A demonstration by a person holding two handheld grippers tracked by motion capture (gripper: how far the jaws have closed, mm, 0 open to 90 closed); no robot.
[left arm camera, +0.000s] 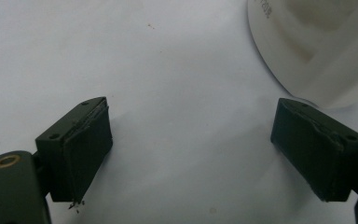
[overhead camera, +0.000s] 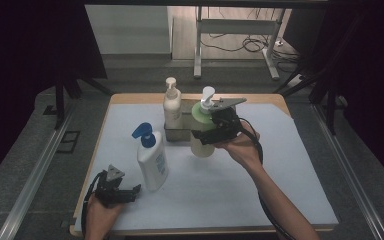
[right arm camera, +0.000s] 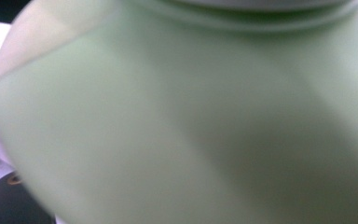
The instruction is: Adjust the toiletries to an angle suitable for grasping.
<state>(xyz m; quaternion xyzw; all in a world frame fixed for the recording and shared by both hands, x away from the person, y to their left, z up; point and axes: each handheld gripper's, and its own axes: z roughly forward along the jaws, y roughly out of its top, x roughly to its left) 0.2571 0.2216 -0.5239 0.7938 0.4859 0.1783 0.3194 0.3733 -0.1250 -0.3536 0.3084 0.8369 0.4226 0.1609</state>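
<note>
A pale green pump bottle [overhead camera: 203, 148] with a white pump is held near the table's middle, just right of a grey metal holder [overhead camera: 178, 134]. My right gripper [overhead camera: 201, 135] is shut on its body from the right, and the green wall [right arm camera: 191, 130] looms close and blurred in the right gripper view. A white bottle with a blue pump [overhead camera: 152, 162] stands at the front left. My left gripper [overhead camera: 133, 191] rests low beside that bottle's base, jaws open and empty [left arm camera: 191, 149] over the white mat, with the bottle's base [left arm camera: 317, 46] just beyond the right jaw.
A cream pump bottle [overhead camera: 172, 106] stands in the grey holder. A white mat [overhead camera: 270, 175] covers the wooden table, with bare room at the right and front. Metal rails run along both sides, and a frame stand with cables is on the floor behind.
</note>
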